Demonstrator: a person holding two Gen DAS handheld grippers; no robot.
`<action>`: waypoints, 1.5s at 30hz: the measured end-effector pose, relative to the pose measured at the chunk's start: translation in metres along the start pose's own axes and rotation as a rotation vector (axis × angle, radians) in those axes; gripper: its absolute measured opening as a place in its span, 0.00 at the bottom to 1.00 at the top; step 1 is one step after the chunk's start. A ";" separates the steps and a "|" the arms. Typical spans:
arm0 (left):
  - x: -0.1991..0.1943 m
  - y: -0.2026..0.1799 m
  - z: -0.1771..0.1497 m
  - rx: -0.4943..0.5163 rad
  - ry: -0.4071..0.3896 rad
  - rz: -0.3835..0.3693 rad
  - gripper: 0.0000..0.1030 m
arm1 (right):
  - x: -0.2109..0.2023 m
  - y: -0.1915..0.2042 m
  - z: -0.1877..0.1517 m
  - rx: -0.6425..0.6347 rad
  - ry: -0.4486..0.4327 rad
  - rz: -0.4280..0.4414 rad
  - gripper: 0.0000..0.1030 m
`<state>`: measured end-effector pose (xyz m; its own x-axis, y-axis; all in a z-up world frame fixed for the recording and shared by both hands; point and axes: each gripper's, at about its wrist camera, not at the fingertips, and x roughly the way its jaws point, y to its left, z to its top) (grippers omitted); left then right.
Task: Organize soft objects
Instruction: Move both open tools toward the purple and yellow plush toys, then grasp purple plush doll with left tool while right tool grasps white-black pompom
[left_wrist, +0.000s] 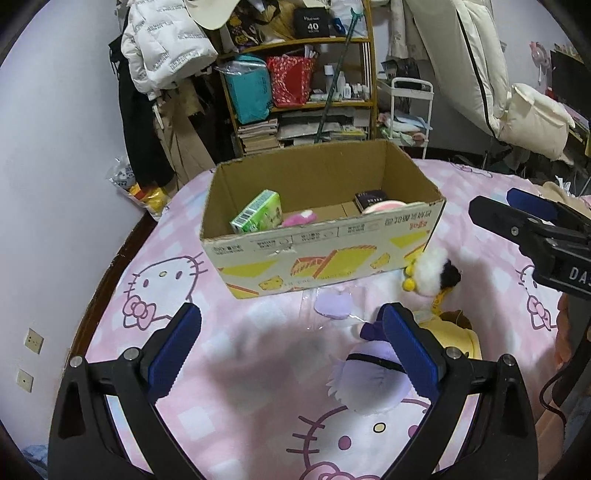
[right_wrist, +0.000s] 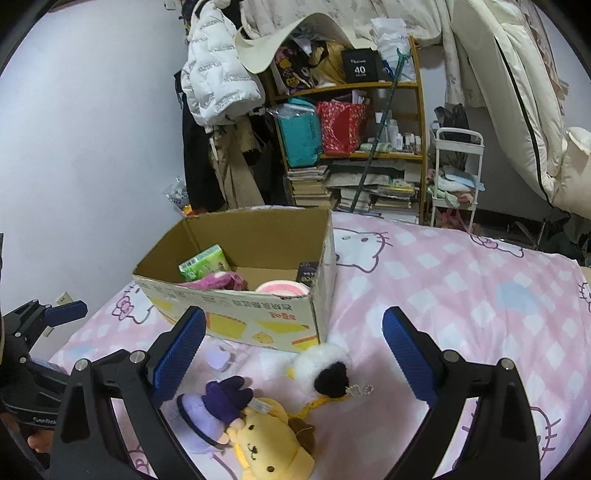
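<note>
With both tongs (left_wrist: 291, 343) (right_wrist: 293, 345) gaping and toys on the bed at the box's (left_wrist: 321, 251) 6 o'clock, about to pick: close on the yellow plush (right_wrist: 271, 443).

Yellow plush dog (right_wrist: 271, 443), purple plush (right_wrist: 214, 410) and white pompom (right_wrist: 319, 363) lie before the box (right_wrist: 258, 321).

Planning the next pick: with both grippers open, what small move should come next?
Probably lower the open right gripper onto the white-and-black pompom toy, which lies on the bed between its fingers, outside the cardboard box.
</note>
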<state>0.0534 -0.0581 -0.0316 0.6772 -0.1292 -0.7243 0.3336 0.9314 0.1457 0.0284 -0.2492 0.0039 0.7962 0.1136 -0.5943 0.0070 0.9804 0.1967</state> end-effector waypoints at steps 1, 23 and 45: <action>0.003 -0.001 0.000 0.001 0.007 -0.004 0.95 | 0.003 -0.001 -0.001 0.002 0.007 -0.006 0.98; 0.063 -0.042 -0.022 0.111 0.286 -0.106 0.95 | 0.080 -0.028 -0.027 0.059 0.220 -0.045 0.98; 0.097 -0.041 -0.029 0.029 0.406 -0.192 0.96 | 0.124 -0.025 -0.051 0.019 0.405 -0.041 0.52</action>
<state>0.0860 -0.0985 -0.1272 0.2905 -0.1496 -0.9451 0.4502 0.8929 -0.0029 0.0965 -0.2515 -0.1143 0.4924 0.1322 -0.8603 0.0482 0.9827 0.1786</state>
